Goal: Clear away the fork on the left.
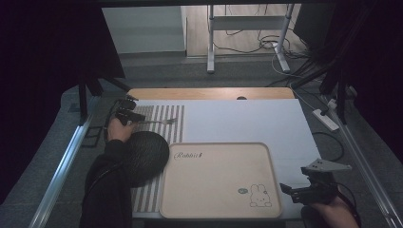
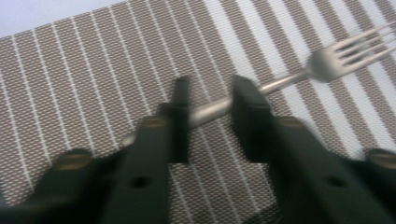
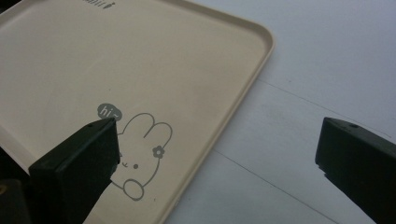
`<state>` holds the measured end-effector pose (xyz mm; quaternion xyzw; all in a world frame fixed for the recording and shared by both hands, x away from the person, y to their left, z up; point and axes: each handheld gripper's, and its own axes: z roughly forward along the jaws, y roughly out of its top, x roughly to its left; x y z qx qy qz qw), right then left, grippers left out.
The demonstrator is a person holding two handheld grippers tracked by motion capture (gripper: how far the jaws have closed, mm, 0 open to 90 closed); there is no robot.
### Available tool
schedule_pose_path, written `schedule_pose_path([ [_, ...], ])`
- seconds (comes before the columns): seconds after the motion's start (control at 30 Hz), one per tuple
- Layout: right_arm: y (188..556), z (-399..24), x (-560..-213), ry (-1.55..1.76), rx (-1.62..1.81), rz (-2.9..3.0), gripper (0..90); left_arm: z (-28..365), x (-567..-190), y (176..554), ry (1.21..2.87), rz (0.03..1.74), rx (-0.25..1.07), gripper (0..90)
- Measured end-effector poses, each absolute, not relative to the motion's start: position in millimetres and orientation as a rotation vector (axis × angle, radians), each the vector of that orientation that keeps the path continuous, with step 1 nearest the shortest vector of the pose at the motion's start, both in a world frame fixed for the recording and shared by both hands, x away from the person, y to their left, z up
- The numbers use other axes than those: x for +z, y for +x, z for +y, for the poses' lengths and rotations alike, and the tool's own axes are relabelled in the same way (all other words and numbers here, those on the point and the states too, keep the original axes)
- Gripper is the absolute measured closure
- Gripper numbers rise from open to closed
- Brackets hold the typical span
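A silver fork (image 1: 164, 122) lies on the striped placemat (image 1: 166, 114) at the table's far left, tines to the right. My left gripper (image 1: 129, 115) is at its handle end. In the left gripper view the fork's handle (image 2: 210, 109) runs between the two black jaws and meets both, and the left gripper (image 2: 210, 100) is shut on it; the tines (image 2: 355, 49) point to the upper right. My right gripper (image 1: 297, 183) rests open beside the right edge of a beige tray (image 1: 214, 156) with a rabbit drawing (image 3: 144, 154). Nothing sits between the jaws of the right gripper (image 3: 217, 128).
A dark round woven mat (image 1: 145, 156) lies on the striped placemat, just left of the tray. A white cover (image 1: 247, 118) spreads over the table. A power strip (image 1: 325, 118) and cables lie off the right edge, and stand legs (image 1: 210, 42) rise beyond the far edge.
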<state>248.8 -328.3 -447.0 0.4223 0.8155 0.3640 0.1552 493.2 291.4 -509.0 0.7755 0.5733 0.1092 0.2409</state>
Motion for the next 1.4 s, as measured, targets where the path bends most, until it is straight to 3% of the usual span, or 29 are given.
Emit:
schedule_pose_path([
  [0.07, 249, -328, -447, 1.209, 1.044, 2.338, 0.4, 293, -512, 496, 2.131, 1.577, 0.310, 88.8],
  [0.47, 249, -329, -447, 1.209, 1.060, 2.341, 0.4, 305, -524, 504, 2.137, 1.681, 0.354, 89.0],
  [1.03, 249, -328, -447, 1.199, 1.049, 2.354, 0.4, 305, -519, 473, 2.264, 1.597, 0.210, 89.0],
  [1.4, 249, -328, -447, 1.189, 1.046, 2.359, 0.4, 307, -519, 466, 2.247, 1.563, 0.158, 88.7],
])
